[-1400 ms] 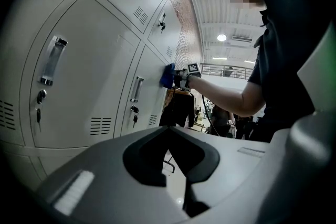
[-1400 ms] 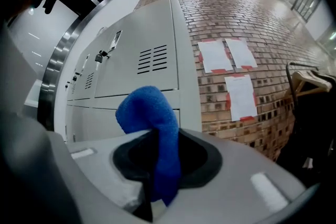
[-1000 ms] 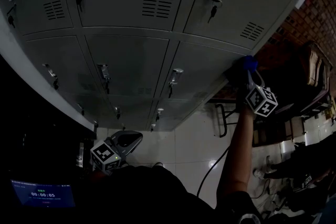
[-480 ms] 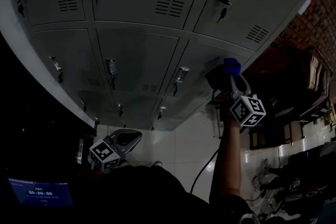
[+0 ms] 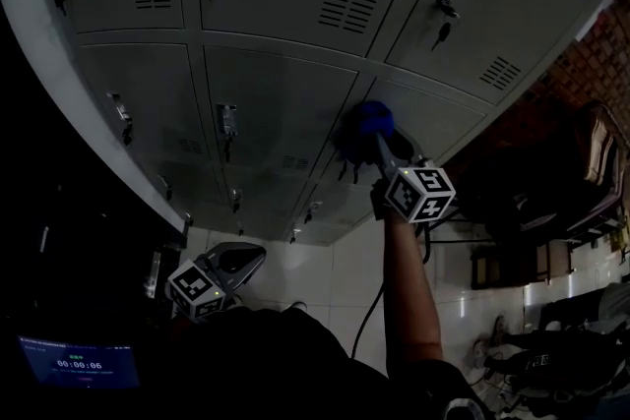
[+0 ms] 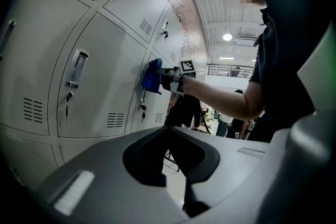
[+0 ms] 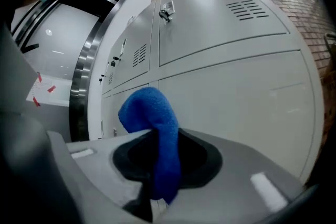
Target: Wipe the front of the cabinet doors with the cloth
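Note:
Grey cabinet doors [image 5: 276, 103] with handles, keys and vent slots fill the head view. A blue cloth [image 5: 372, 118] is pressed against a lower door near the seam between two doors. My right gripper [image 5: 382, 141] is shut on it, arm stretched out. In the right gripper view the cloth [image 7: 152, 123] sticks up from between the jaws, in front of a door [image 7: 236, 92]. My left gripper [image 5: 244, 261] hangs low, away from the doors, shut on nothing. The left gripper view shows the cloth [image 6: 153, 76] on a door [image 6: 105, 86] from the side.
A brick wall [image 5: 591, 44] and dark chairs and furniture [image 5: 581, 162] stand to the right of the cabinet. A cable [image 5: 369, 330] hangs under my right arm above a white tiled floor [image 5: 345, 270]. A small lit screen [image 5: 79, 364] glows at the lower left.
My right gripper has slid the cloth leftward along the lower row of doors, from the right door's edge toward the middle seam. The left gripper has stayed put.

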`<state>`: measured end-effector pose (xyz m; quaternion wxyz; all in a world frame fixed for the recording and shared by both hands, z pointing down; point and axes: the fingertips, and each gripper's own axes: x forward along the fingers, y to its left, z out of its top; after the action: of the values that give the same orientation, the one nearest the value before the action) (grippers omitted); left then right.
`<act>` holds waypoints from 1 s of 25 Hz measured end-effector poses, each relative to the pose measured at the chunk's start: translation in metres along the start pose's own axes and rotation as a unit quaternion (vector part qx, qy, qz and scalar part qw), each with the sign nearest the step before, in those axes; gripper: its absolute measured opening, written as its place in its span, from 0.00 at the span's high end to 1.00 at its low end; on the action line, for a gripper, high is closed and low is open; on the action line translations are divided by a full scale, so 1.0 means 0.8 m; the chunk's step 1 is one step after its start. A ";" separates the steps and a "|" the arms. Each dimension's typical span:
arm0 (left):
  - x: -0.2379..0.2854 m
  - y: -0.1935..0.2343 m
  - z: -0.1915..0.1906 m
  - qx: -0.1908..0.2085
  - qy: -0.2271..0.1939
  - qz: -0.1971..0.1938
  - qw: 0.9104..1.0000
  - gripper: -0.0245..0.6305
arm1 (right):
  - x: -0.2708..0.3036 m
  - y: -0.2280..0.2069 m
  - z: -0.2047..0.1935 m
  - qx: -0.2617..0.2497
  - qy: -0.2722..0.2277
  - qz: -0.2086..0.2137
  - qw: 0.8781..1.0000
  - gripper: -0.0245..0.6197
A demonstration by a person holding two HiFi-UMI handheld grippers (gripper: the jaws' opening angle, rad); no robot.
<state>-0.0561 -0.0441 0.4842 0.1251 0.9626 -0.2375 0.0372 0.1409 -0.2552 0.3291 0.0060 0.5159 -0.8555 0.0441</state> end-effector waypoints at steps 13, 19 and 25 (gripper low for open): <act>0.000 0.005 0.000 -0.004 -0.002 0.012 1.000 0.96 | 0.000 -0.032 -0.013 -0.008 0.005 -0.019 1.000 0.84; 0.022 -0.001 -0.001 -0.001 0.004 -0.002 1.000 0.96 | -0.030 -0.080 -0.014 0.001 0.003 -0.051 0.999 0.84; 0.042 -0.005 0.000 0.000 0.006 -0.015 1.000 0.96 | -0.073 -0.143 -0.015 0.008 0.000 -0.106 0.994 0.84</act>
<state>-0.0245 -0.0559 0.4878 0.1274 0.9657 -0.2226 0.0414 0.2690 -0.2562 0.3456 0.0060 0.6033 -0.7959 0.0501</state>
